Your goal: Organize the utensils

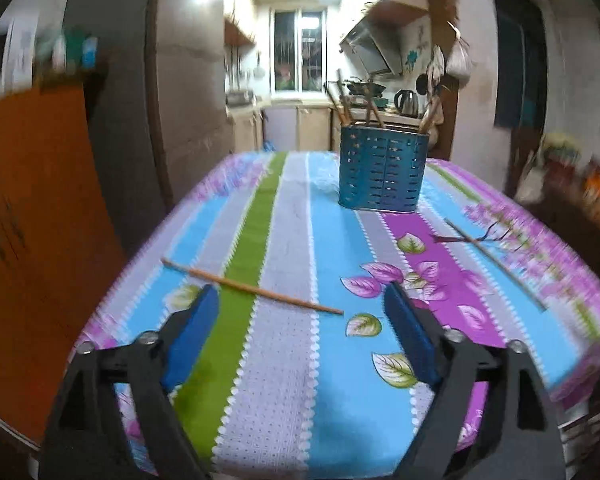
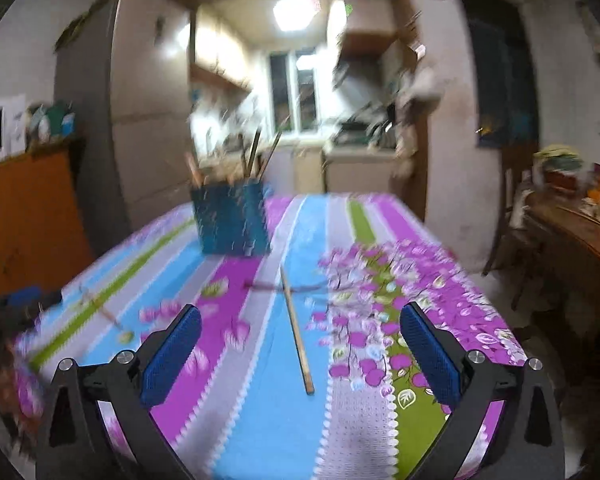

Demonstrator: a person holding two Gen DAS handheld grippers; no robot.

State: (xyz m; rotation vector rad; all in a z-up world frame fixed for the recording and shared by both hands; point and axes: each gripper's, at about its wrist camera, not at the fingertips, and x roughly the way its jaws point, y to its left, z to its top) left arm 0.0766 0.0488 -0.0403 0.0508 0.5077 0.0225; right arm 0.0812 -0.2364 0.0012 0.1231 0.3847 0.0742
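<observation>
My left gripper [image 1: 300, 300] has two matte black plastic arms, each shaped like a long triangle with a triangular cut-out near its base. Round silver screws sit at the joints, two on each side. The fingers [image 1: 194, 336] end in flat, deep blue pads. My right gripper [image 2: 300, 354] is built the same way: black arms, silver screw heads, and blue pads [image 2: 172, 354] whose fine dotted, grippy texture shows clearly here.

Left tool [image 1: 300, 300] gapes empty over a chopstick [image 1: 252, 287] before the blue holder [image 1: 382, 172].
</observation>
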